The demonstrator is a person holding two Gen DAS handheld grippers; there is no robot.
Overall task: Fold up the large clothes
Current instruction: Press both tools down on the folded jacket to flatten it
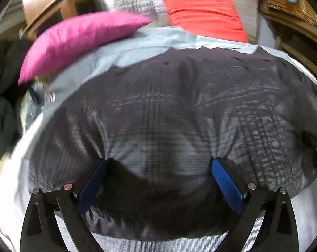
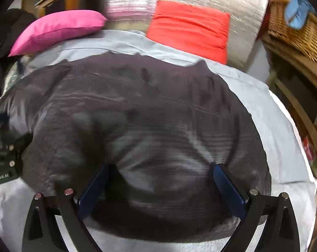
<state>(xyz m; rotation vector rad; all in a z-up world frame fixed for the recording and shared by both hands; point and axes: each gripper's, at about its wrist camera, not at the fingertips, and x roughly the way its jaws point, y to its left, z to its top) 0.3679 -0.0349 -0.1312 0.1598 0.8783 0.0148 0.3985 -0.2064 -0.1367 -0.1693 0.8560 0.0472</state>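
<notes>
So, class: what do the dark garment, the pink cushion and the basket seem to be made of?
Dark grey garment: thin woven cloth, faint sheen, fine wrinkles; possibly synthetic. Bright pink cushion: smooth, slightly satiny fabric. Brown woven basket: wicker, by its interlaced strands.

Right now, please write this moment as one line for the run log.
step: fold | item: dark garment flat on light sheet | left gripper: jaws open over garment | right gripper: jaws open over garment | frames blurred
</notes>
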